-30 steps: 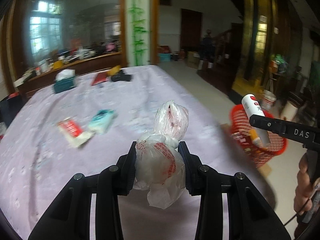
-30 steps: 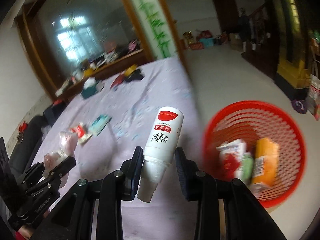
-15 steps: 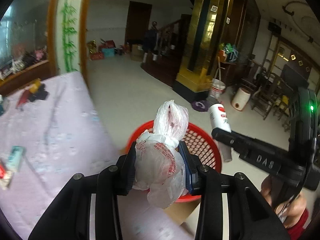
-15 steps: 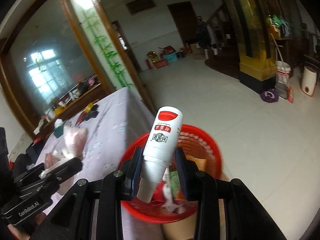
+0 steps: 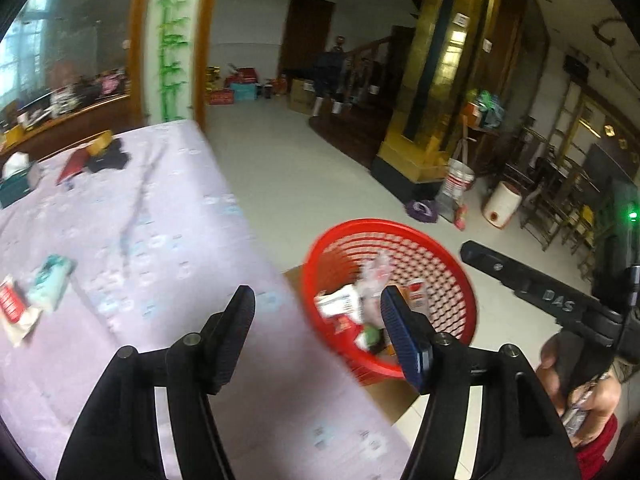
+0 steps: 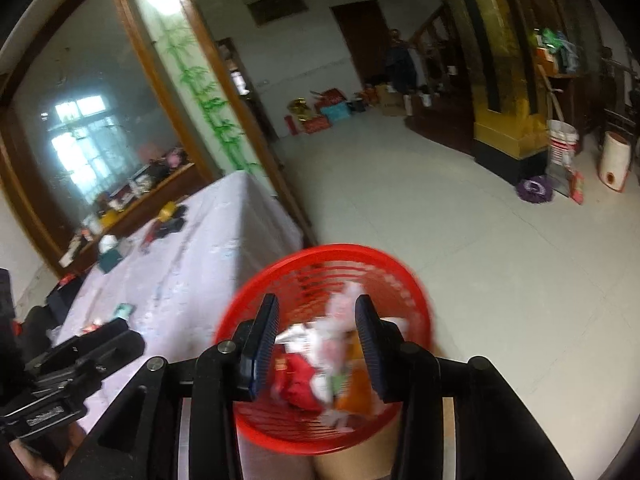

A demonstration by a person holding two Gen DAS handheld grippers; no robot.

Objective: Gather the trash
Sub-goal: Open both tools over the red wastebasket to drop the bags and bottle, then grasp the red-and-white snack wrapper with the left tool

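Left wrist view: left gripper (image 5: 316,308) jaws just spread, empty, over lilac tablecloth (image 5: 160,248) edge; red basket (image 5: 440,248) beside table on cardboard box, upright, mouth up, trash blurred inside. Right wrist view: right gripper (image 6: 316,320) opening, empty, above basket (image 6: 404,268); white bag (image 6: 340,320) inside. Tiled floor (image 6: 480,240).

In the left wrist view, the basket (image 5: 394,240) of trash sits lower right, beside the worktop (image 5: 160,220) filling the left.
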